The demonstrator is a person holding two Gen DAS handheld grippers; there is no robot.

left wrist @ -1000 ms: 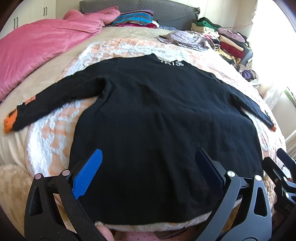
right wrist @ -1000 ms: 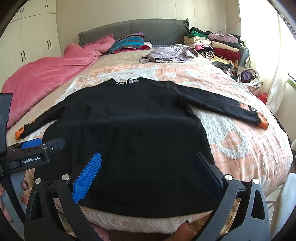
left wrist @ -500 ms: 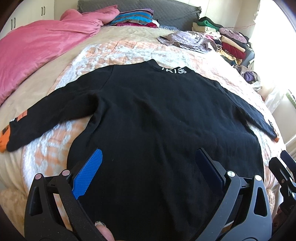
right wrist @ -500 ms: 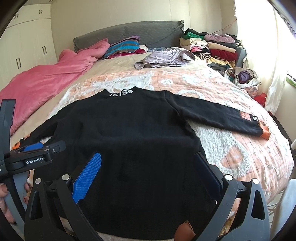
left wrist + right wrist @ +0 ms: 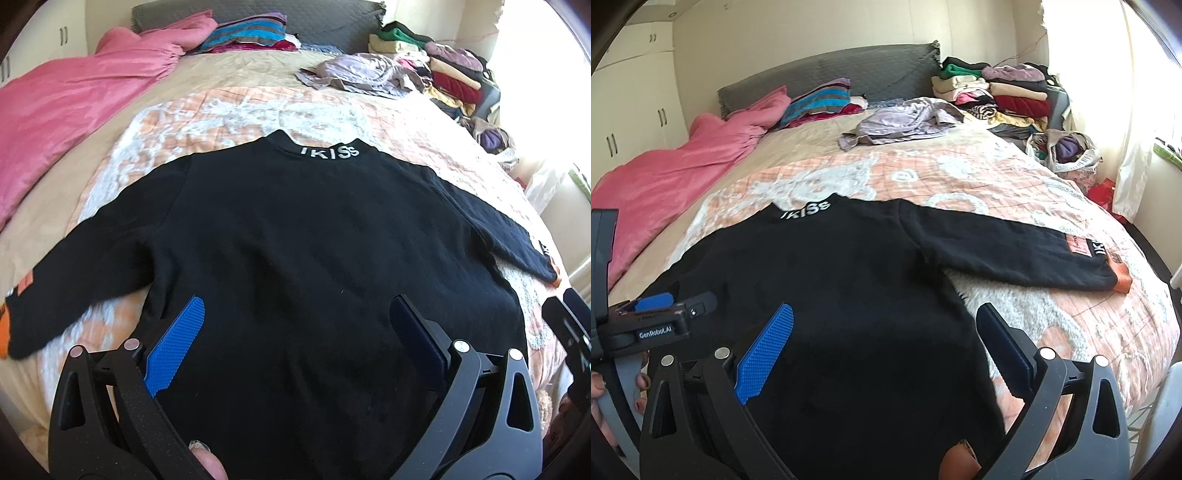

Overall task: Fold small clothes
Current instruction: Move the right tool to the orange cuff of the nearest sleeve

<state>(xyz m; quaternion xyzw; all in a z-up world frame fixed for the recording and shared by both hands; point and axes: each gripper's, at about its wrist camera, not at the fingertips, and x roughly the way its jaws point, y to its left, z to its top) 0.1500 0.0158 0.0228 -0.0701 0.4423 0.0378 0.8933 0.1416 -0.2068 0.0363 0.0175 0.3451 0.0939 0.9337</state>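
A black long-sleeved sweater (image 5: pixel 314 251) with white letters on its collar lies spread flat on the bed, sleeves out to both sides, orange cuffs at the ends. It also shows in the right wrist view (image 5: pixel 849 280). My left gripper (image 5: pixel 295 325) is open and empty, hovering over the sweater's lower body. My right gripper (image 5: pixel 882 332) is open and empty, over the lower right part of the sweater. The left gripper's body (image 5: pixel 661 325) shows at the left of the right wrist view.
The sweater lies on a peach and white quilt (image 5: pixel 960 173). A pink duvet (image 5: pixel 66 96) lies along the left. A crumpled lilac garment (image 5: pixel 905 122) lies near the headboard. Stacked folded clothes (image 5: pixel 1001 92) and a bag (image 5: pixel 1067 151) stand at the right.
Both grippers have moved forward over the sweater, so its hem has dropped out of view and the collar sits nearer. The jaws stayed open.
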